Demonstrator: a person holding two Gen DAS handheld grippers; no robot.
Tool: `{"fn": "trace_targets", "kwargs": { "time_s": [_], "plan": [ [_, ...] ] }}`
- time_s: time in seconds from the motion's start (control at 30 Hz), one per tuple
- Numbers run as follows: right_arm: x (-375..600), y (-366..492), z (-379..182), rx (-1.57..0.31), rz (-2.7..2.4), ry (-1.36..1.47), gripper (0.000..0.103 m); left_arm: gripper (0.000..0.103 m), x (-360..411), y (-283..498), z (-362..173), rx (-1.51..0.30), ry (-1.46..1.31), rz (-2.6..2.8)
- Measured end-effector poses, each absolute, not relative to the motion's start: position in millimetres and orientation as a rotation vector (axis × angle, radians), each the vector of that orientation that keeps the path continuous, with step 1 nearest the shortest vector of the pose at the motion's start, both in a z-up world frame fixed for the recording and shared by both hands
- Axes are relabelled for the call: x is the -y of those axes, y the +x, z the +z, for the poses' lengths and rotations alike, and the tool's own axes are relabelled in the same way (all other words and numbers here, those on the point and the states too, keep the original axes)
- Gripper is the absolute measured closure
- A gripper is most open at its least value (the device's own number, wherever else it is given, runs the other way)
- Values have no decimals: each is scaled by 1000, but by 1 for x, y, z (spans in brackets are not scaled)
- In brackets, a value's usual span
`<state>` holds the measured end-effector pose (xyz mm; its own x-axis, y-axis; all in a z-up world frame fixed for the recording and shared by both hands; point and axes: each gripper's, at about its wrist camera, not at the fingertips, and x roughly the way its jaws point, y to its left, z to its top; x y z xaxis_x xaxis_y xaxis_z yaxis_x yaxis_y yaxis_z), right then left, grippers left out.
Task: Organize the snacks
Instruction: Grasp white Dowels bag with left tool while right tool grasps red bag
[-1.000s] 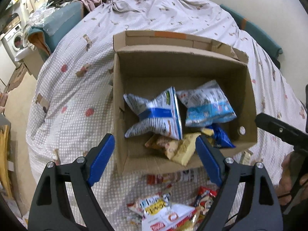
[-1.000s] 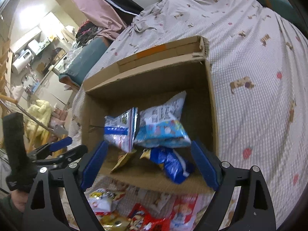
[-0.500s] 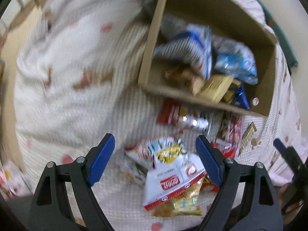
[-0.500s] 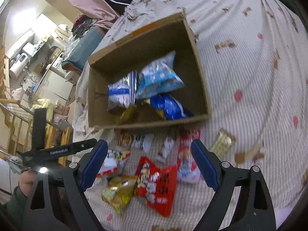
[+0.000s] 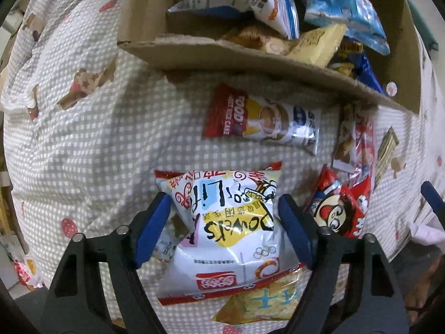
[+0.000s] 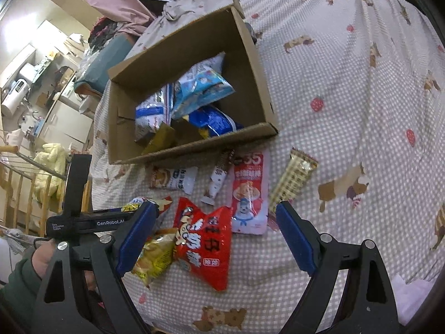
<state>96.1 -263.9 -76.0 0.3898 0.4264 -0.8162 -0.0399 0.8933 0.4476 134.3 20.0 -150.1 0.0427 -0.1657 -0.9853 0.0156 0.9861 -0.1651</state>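
A cardboard box on the bed holds several snack bags; it also shows in the left wrist view. Loose snacks lie in front of it. My left gripper is open, its blue pads on either side of a white and yellow chip bag; whether they touch it I cannot tell. My right gripper is open above a red snack bag. A pink packet, a gold wafer bar and a rice cake packet lie nearby.
The bed has a checked cover with bear prints. A yellow bag lies left of the red one. The left gripper body and hand show at the left of the right wrist view. Furniture and clutter stand beyond the bed.
Both grippers have pulled back from over the box and dropped toward the loose snacks. The left one has come down around the white and yellow bag.
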Motion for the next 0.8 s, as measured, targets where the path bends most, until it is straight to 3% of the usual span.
{"fn": "trace_targets", "kwargs": {
  "time_s": [0.03,0.23,0.53,0.6,0.8],
  "plan": [
    [263,97,-80,-1157,306,386,13,41,-19,133,-148,-1517,-119,-143],
    [246,104,-111,-1311,362,441,13,56,-16,122,-125,-1460,-60,-164],
    [234,102,-146,-1463,393,562,14,58,-39,77,-54,-1259,-111,-146],
    [234,105,-152,-1481,400,589,26,58,-52,81,-46,-1229,-131,-137],
    [225,112,-171,-1550,356,560,27,59,-60,86,-40,-1175,-128,-96]
  ]
}}
